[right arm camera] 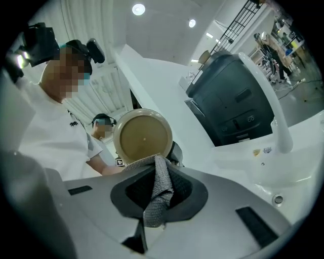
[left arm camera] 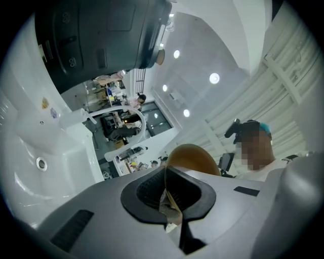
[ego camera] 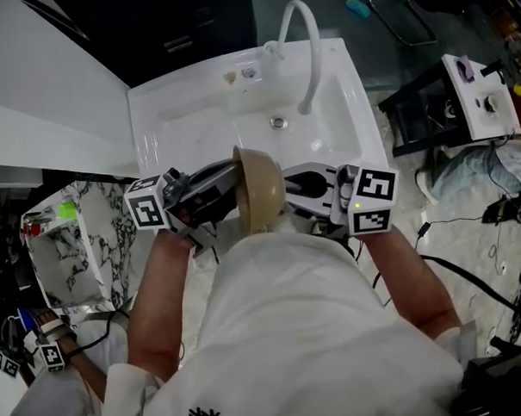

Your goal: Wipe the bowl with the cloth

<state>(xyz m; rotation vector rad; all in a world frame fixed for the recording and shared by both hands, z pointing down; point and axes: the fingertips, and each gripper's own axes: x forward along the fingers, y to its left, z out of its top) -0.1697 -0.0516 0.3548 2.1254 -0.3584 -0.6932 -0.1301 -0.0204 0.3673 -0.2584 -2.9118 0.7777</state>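
A tan bowl (ego camera: 259,191) is held on edge over the near side of the white sink (ego camera: 195,127), between my two grippers. My left gripper (ego camera: 211,196) is shut on the bowl's rim; in the left gripper view the thin rim (left arm camera: 172,200) runs between the dark pads with the bowl (left arm camera: 195,158) rising beyond. My right gripper (ego camera: 297,189) is shut on a grey cloth (right arm camera: 158,195), which hangs folded between its pads. In the right gripper view the cloth's upper edge lies against the lower rim of the bowl (right arm camera: 143,136), whose hollow faces that camera.
A curved white tap (ego camera: 306,50) arches over the sink, with the drain (ego camera: 278,122) beneath it. A marbled white stand (ego camera: 82,238) sits at the left and a black frame with a white device (ego camera: 472,100) at the right. Cables trail across the floor (ego camera: 474,247).
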